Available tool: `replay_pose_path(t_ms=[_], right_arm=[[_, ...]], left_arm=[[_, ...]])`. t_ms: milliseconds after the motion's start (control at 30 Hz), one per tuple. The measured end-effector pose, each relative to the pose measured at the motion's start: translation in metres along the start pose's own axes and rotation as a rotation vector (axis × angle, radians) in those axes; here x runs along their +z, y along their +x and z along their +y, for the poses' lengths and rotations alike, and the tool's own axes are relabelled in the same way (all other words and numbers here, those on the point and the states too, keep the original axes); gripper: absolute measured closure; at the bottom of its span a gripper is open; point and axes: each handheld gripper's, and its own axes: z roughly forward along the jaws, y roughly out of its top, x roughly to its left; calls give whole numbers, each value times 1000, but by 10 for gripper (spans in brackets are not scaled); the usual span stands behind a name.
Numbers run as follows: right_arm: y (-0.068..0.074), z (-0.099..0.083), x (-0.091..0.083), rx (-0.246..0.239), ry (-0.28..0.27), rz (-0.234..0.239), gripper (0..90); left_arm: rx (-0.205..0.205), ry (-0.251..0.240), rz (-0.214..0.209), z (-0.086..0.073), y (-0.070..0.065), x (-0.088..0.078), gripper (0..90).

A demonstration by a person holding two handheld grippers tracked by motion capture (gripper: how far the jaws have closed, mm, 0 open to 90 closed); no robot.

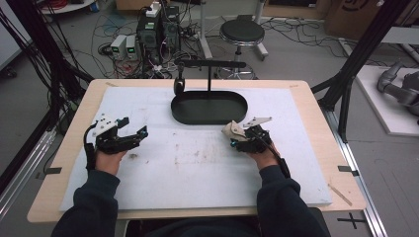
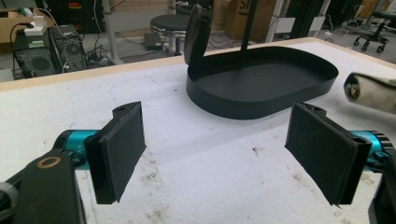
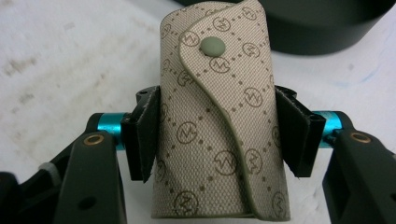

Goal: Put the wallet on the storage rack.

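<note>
Two black pads of the right gripper (image 3: 219, 135) are clenched on the sides of the beige key pouch (image 3: 219, 116), just in front of the black oval tray (image 1: 209, 107), while the left gripper (image 2: 229, 154), well to the tray's near left, stands released and empty. A good lift would, I judge, keep the pouch level and the squeeze even so the fabric does not slip. The pouch bears a repeated circled zigzag monogram and a snap button; no readable words show.

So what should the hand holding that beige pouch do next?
Probably lift the beige patterned fabric pouch with a snap flap and carry it toward the black oval tray just ahead: the right gripper has its jaws pressed on both sides.
</note>
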Motion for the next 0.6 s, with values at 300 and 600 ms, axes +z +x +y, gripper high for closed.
replay_pose_path(t_ms=[300, 600], right_arm=[[-13, 28, -3, -9, -99, -13, 392], [-22, 75, 31, -21, -102, 29, 392]], left_arm=[[9, -1, -4, 0, -1, 0, 194], [4, -2, -6, 0, 0, 0, 194]])
